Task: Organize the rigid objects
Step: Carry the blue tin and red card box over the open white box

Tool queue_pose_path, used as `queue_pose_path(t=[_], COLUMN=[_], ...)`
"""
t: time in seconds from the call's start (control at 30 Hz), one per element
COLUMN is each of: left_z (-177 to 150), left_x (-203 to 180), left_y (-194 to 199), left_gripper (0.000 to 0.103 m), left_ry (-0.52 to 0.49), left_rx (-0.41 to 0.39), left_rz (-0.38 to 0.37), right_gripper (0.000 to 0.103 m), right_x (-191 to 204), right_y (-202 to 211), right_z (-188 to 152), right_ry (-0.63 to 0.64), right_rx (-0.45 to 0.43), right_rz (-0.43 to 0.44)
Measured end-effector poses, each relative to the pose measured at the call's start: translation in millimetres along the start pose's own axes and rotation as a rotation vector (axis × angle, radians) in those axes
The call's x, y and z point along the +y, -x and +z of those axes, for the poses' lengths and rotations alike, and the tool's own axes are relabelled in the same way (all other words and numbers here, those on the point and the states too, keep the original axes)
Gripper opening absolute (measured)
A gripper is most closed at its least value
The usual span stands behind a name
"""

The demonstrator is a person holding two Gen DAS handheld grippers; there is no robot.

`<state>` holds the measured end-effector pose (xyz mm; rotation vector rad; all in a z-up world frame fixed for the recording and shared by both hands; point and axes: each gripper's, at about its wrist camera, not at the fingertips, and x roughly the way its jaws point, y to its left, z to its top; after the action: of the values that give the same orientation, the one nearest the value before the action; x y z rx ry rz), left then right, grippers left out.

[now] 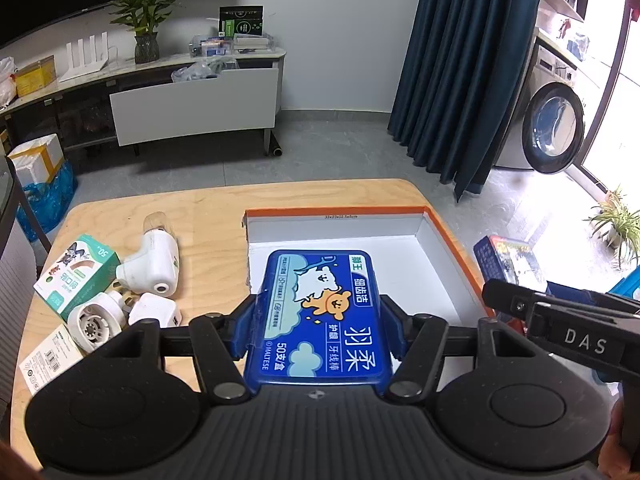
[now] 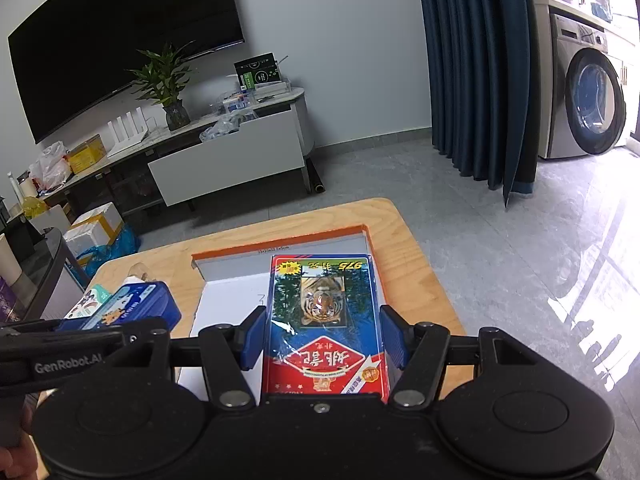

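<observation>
The left tongs [image 1: 320, 320] were clamped on a blue floss-pick case [image 1: 320, 312], the blue pads pressing its two long sides near the middle of its length, so that the case projected forward beyond the fingertips. The case was held above the near part of an open orange-edged box [image 1: 452, 240] with a white interior, which stood on the wooden worktop [image 1: 200, 216]. The right tongs [image 2: 322, 336] gripped a red and blue card box [image 2: 324, 320] bearing a tiger picture, the pads bearing on its long sides about midway along; this box was likewise held over the orange-edged box, toward its right wall. In the right wrist view the floss-pick case appeared at the left, just beside the card box. On the worktop left of the orange-edged box lay a green and white carton [image 1: 76, 276], a small white handheld appliance [image 1: 152, 260], a round white part [image 1: 94, 322] and a white plug adapter [image 1: 154, 310], clustered and touching one another. The near ends of both held items were hidden behind the tong bodies, whether either item touched the box floor could not be determined, and the print on the flat packet [image 1: 48, 356] at the worktop's left edge was too small to read.
</observation>
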<state>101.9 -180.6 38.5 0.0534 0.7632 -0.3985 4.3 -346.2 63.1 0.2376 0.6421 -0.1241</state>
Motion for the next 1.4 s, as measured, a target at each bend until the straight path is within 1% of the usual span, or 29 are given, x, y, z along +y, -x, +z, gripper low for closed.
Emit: queue_pose_path(t=[0.6, 1.4], left_z=[14, 17], left_x=[-8, -12], left_y=[-14, -28], left_gripper=[0.063, 0.063], left_ry=[0.009, 0.021], left_rx=[0.003, 0.029], left_rz=[0.006, 0.004], right_gripper=[0.071, 0.071], right_x=[-3, -4], right_y=[-21, -42], right_z=[11, 17], right_ry=[0.017, 0.019], right_rx=[0.024, 0.047], right_rz=[-0.014, -0.018])
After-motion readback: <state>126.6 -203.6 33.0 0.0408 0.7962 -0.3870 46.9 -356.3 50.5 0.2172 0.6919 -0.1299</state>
